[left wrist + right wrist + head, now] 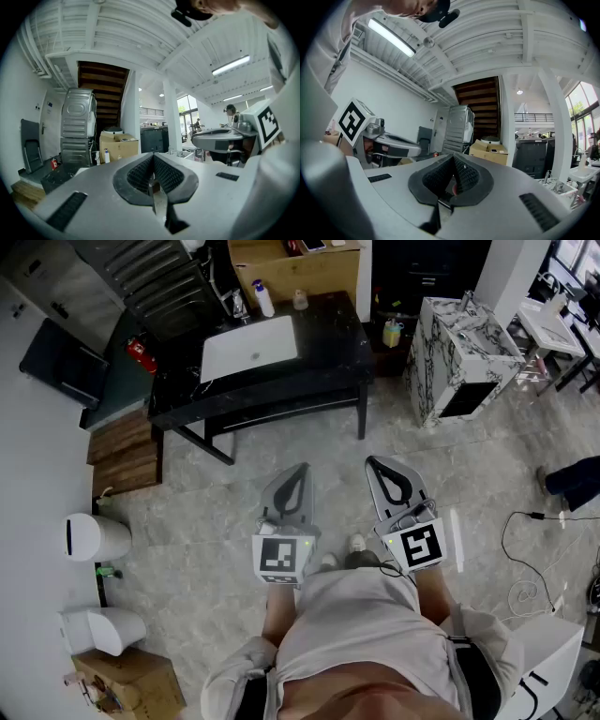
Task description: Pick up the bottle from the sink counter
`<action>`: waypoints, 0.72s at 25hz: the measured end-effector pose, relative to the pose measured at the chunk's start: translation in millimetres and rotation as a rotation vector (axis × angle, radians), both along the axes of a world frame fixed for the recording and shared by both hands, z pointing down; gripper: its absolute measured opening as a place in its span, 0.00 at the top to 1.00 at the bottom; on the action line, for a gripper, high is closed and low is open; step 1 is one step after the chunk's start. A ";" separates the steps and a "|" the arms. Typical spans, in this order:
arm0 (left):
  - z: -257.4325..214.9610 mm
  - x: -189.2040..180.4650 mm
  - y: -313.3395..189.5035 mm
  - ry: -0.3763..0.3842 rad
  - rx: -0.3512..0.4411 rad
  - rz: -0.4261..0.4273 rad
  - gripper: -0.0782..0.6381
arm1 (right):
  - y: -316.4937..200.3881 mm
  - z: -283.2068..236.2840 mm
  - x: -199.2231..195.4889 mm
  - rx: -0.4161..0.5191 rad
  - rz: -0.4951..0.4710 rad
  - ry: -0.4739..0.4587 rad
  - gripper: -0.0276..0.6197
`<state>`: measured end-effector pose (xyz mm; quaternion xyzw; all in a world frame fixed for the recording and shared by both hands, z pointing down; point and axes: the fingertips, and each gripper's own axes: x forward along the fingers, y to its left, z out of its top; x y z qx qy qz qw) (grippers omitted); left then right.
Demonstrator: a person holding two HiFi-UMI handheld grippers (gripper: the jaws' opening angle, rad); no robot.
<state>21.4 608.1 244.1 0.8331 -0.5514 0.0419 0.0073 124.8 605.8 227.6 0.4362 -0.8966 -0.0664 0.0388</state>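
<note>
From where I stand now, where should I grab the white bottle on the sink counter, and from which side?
Probably its white body, below the blue top. The bottle stands upright behind the basin, faucet close beside it, so come level from the front.

From the head we look steeply down, from well above, on the left hand-held gripper (pixel 300 470), the right hand-held gripper (pixel 375 465) and the far black desk (pixel 328 338). Each gripper camera sits close behind its own jaws and looks level across the room. All three views share the cardboard box (pixel 118 146) behind the desk.
</note>
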 end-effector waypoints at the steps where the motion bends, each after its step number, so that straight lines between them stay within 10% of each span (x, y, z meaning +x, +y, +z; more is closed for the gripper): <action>1: -0.2 3.7 -3.5 0.000 -0.001 0.000 0.89 | -4.8 0.2 3.6 -0.004 0.000 -0.001 0.97; 18: -3.1 18.0 -50.7 -0.002 -0.007 -0.061 0.89 | -57.3 12.1 8.7 -0.025 -0.104 -0.046 0.97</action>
